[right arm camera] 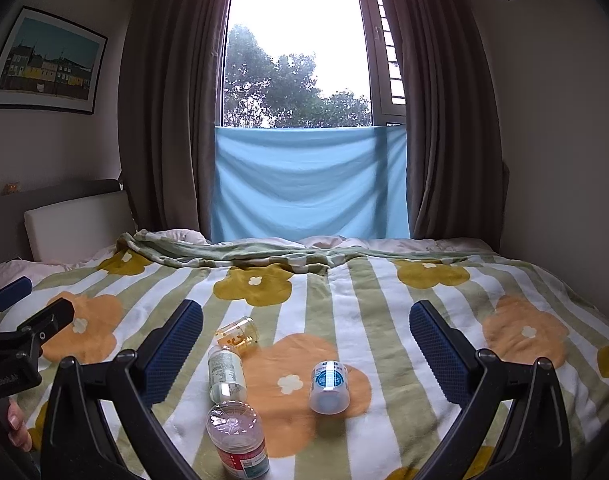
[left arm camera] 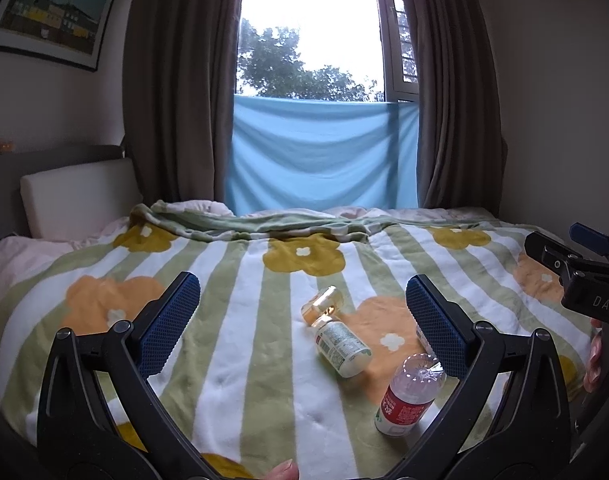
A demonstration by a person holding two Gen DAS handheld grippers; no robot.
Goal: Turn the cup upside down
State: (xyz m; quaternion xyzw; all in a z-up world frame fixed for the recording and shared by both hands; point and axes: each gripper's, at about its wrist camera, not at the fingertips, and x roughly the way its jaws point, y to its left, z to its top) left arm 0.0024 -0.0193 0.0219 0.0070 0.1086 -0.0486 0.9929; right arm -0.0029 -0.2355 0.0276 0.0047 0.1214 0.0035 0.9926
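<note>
Striped flower-print blanket covers the whole bed, running flat and open to a rumpled fold below the curtains and the blue cloth under the window. Near its front a small cluster lies close together: a red-labelled bottle, a pale bottle touching the clear yellow-tinted cup on its side, and a white-and-blue container slightly apart. Both the left gripper and right gripper hang above this with jaws spread wide, gripping nothing.
</note>
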